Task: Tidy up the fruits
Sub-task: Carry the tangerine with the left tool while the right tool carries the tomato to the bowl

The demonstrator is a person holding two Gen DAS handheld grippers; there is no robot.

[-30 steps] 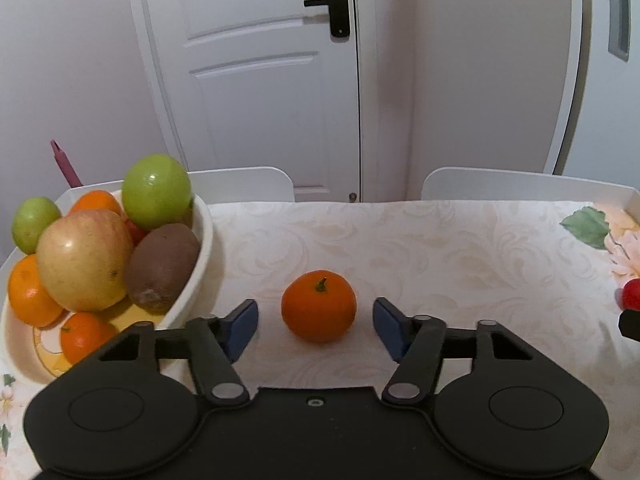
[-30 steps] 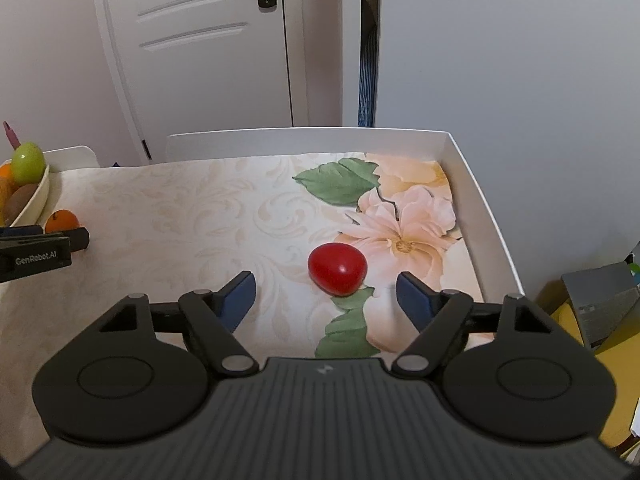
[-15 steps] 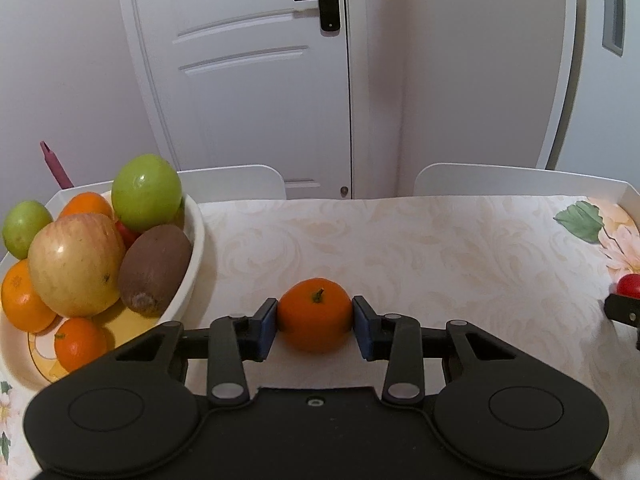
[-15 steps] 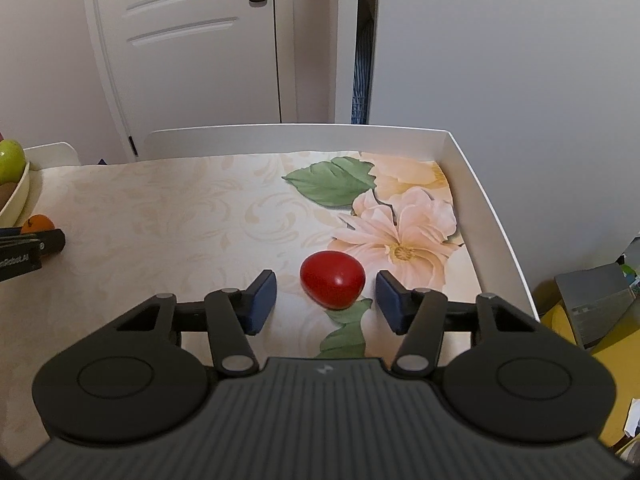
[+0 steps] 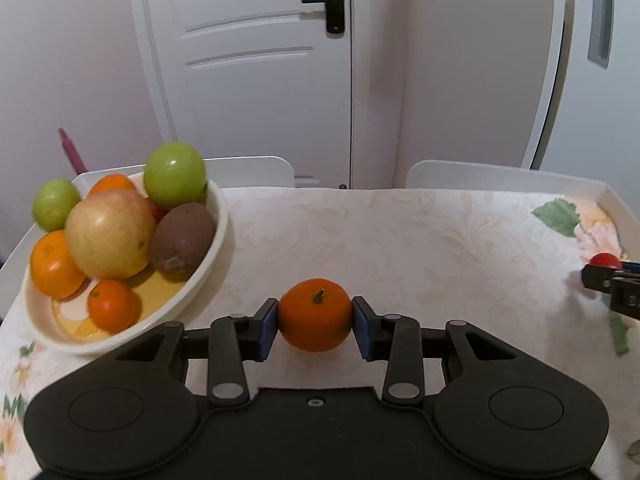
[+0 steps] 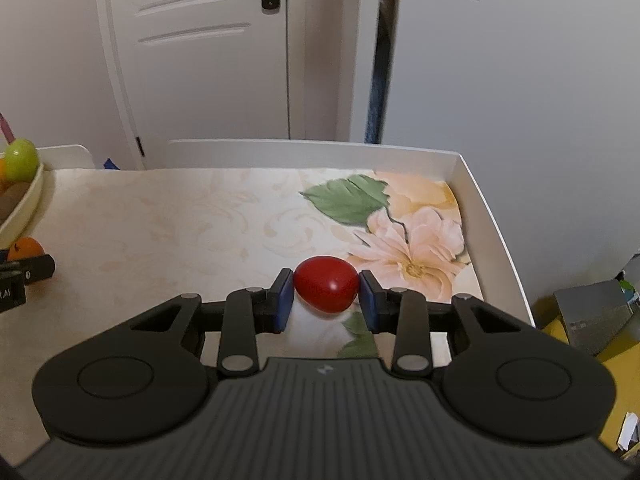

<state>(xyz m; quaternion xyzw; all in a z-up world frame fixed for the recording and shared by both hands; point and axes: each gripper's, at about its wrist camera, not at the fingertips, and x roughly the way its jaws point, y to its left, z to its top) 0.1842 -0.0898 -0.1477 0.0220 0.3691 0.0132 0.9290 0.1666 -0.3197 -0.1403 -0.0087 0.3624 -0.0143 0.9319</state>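
My left gripper (image 5: 315,322) pinches a round, glossy orange mandarin (image 5: 315,313), its blue pads pressed to both sides and its small green stem facing up, over the pale floral tablecloth (image 5: 420,240). Just to its left stands a white bowl (image 5: 208,256) heaped with green and yellow apples, a brown kiwi and more mandarins. My right gripper (image 6: 326,298) is clamped on a smooth, shiny red egg-shaped fruit (image 6: 326,289) beside the printed flower, near the table's raised white edge (image 6: 492,224).

The left hand-held gripper (image 5: 315,326) is clamped on an orange fruit (image 5: 315,314); the right hand-held gripper (image 6: 326,298) is closed on a red fruit (image 6: 326,289), both angled downward toward twelve o'clock.
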